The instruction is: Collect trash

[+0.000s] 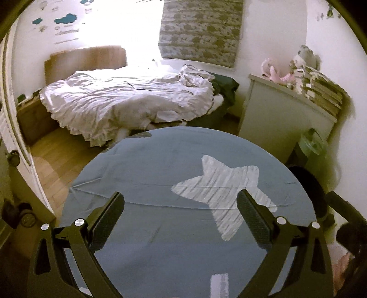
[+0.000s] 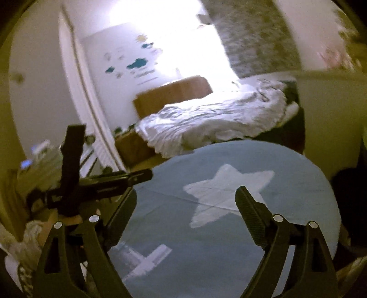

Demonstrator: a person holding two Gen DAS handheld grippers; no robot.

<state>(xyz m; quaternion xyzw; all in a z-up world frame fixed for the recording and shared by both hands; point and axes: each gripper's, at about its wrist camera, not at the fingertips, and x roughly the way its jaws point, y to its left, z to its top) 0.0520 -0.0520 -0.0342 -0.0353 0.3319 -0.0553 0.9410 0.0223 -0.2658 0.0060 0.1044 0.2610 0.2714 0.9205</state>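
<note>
Bedroom walls with blue cloud stickers [image 1: 65, 19] frame what we see. Going left to right in the left wrist view: wooden floor [image 1: 57, 165], an unmade bed [image 1: 128, 100] with a white duvet, a round blue rug [image 1: 160, 165] with a pale star [image 1: 220, 194], then a white dresser [image 1: 282, 119] stacked with books. Our left gripper [image 1: 181, 220] hangs open over the rug, nothing between its jaws. Our right gripper [image 2: 185, 217] is spread wide and empty too. We cannot make out any trash for certain.
</note>
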